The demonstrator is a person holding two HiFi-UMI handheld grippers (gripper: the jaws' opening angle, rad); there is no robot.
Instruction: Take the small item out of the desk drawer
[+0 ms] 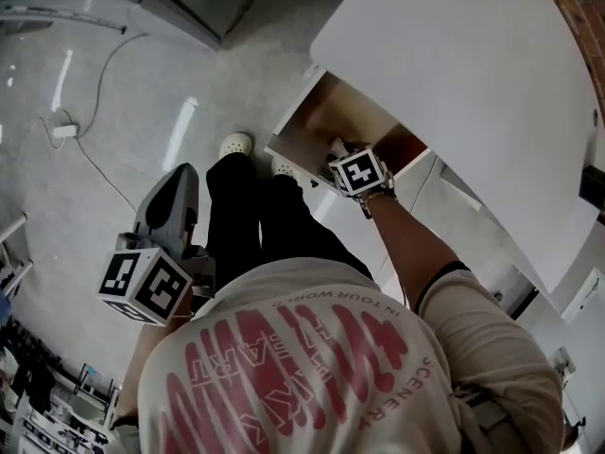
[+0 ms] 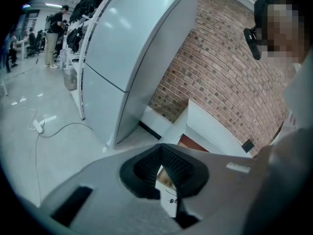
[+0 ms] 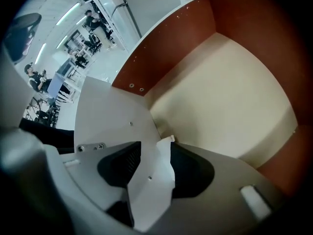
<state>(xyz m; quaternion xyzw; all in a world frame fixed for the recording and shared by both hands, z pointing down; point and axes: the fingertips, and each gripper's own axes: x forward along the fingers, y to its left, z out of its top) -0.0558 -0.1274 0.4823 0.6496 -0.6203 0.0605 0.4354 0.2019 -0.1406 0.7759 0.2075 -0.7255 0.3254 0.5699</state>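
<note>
The right tongs stand wide open, pointing steeply down inside the open drawer and gripping nothing. The drawer's white panel shows in the gap between their jaws, beside its cream bottom and red-brown walls. The left tongs are closed on the small item, a white piece with dark print. They hold it low beside the person's black trouser leg, well apart from the drawer of the white desk.

My right gripper is straddling a wall of the drawer under the desk; my left gripper, well left, is gripping a box.
</note>
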